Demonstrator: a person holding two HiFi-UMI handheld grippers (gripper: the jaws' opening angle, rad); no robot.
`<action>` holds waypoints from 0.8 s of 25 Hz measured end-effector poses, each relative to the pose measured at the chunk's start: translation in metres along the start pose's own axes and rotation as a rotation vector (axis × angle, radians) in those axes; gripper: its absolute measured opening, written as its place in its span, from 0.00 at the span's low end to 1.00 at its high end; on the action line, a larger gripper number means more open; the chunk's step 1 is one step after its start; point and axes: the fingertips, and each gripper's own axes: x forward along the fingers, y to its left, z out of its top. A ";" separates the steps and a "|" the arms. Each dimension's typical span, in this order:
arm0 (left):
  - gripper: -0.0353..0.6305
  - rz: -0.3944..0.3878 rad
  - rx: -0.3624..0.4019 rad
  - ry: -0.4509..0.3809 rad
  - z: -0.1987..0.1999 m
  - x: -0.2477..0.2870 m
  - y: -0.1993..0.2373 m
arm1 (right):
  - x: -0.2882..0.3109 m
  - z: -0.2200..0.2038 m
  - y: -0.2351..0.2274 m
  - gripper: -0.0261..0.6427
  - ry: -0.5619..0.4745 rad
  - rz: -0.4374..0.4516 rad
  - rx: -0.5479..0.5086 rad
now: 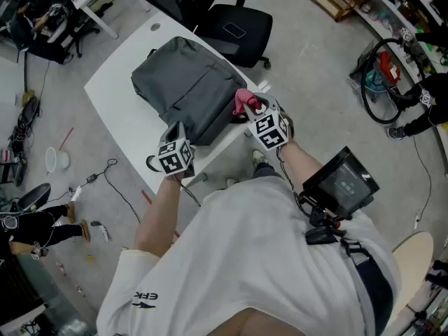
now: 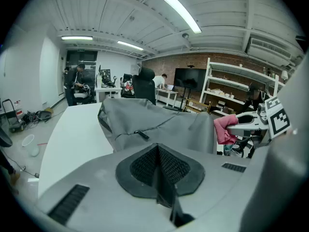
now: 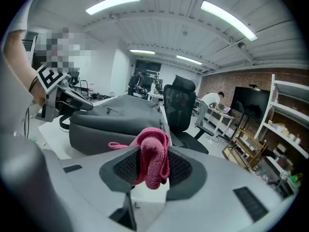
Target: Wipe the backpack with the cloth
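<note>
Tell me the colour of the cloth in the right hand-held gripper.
Pink; the cloth shows best in the right gripper view.

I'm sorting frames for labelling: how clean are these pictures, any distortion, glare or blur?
Head view: even light, sharp, no glare on the table or backpack. Left gripper view: strong fisheye bend, dark corners, bright ceiling light. Right gripper view: same bend, cloth sharp, mosaic patch upper left.

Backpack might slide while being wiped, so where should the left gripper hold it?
Probably pinch the backpack by its near left corner with the left gripper, from the person's side: it lies flat, that end faces those jaws, clear of the cloth.
</note>
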 end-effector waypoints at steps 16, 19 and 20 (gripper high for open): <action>0.06 0.014 -0.003 -0.001 0.003 0.001 0.000 | -0.029 0.025 0.156 0.23 -0.128 0.363 -0.118; 0.06 0.016 0.004 0.005 0.008 0.000 -0.002 | -0.033 0.024 0.193 0.23 -0.123 0.471 -0.189; 0.06 0.016 0.007 0.007 0.009 0.000 -0.003 | -0.034 0.022 0.201 0.23 -0.120 0.493 -0.218</action>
